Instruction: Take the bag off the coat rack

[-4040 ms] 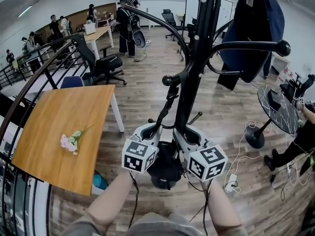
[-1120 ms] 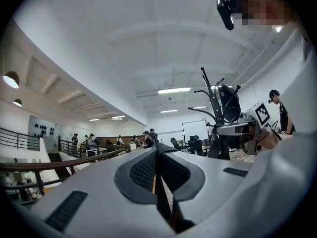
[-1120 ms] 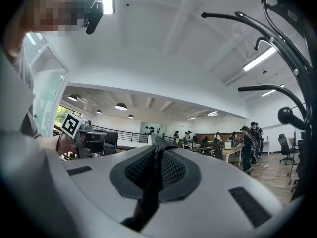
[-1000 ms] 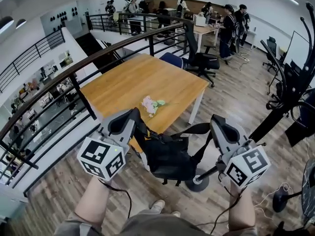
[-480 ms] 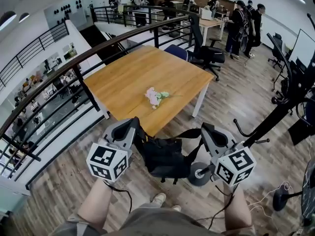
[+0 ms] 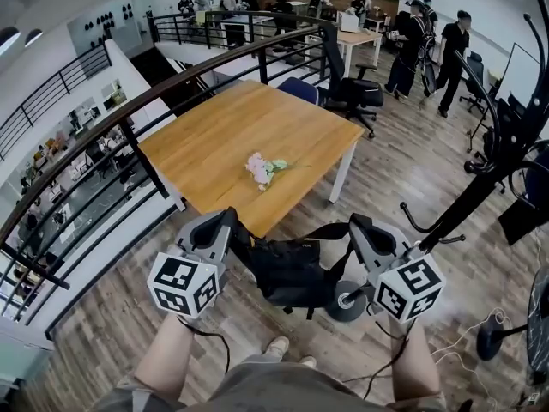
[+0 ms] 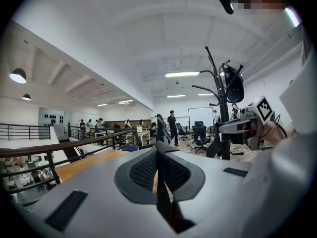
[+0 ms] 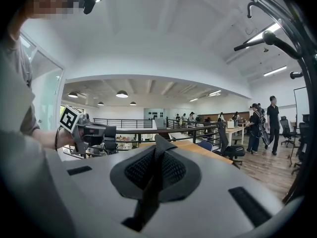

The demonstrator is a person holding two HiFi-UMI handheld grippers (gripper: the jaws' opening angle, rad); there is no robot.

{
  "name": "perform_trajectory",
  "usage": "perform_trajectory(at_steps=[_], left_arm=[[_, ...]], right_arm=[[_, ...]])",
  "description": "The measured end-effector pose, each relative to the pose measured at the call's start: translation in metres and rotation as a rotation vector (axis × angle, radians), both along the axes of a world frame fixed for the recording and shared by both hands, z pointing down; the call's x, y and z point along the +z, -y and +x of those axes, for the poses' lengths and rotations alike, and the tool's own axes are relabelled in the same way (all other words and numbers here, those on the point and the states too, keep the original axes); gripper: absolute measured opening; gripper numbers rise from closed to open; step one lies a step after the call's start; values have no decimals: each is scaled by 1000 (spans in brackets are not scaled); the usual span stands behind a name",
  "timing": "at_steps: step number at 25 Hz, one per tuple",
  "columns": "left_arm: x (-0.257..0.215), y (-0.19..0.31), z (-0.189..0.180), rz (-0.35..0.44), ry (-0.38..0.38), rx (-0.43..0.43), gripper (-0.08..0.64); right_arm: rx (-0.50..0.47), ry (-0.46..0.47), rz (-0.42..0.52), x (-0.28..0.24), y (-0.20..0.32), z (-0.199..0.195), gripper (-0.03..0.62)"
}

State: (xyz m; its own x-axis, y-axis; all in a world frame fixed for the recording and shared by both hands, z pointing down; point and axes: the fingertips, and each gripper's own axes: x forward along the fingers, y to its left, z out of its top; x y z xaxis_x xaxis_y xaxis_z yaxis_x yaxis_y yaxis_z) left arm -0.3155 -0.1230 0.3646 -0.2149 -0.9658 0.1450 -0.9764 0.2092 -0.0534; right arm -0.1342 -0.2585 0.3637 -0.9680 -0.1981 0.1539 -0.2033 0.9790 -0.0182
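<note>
A black bag (image 6: 288, 273) hangs by its straps between my two grippers, off the coat rack (image 6: 480, 191), which stands apart at the right. My left gripper (image 6: 228, 223) is shut on the left strap (image 6: 246, 240). My right gripper (image 6: 355, 227) is shut on the right strap (image 6: 331, 230). In the left gripper view the jaws (image 7: 159, 148) pinch a dark strap (image 7: 164, 205), with the rack (image 7: 221, 100) behind. The right gripper (image 8: 158, 144) likewise clamps a strap (image 8: 147, 200) in its own view.
A wooden table (image 6: 223, 140) with a small bunch of flowers (image 6: 262, 168) stands ahead, just beyond the bag. A curved black railing (image 6: 129, 118) runs along the left. The rack's round base (image 6: 347, 302) lies on the floor under the bag. An office chair (image 6: 350, 101) and people stand farther back.
Four seconds ago the bag hung at the rack's pole; now both grippers hold it away from the rack, near the table. Over the last second it sank slightly and the grippers drew closer together.
</note>
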Motion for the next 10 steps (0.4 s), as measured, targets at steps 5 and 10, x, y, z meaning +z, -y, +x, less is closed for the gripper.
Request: perform_trajectory(at_steps=[5,10], left_arm=[[-2,11,8,4,9,11,17],[2,35,19,-2,11,6,17]], right_arm=[[18,8,-7,-1,10,9,32],[11,13,-14,6,36,21,32]])
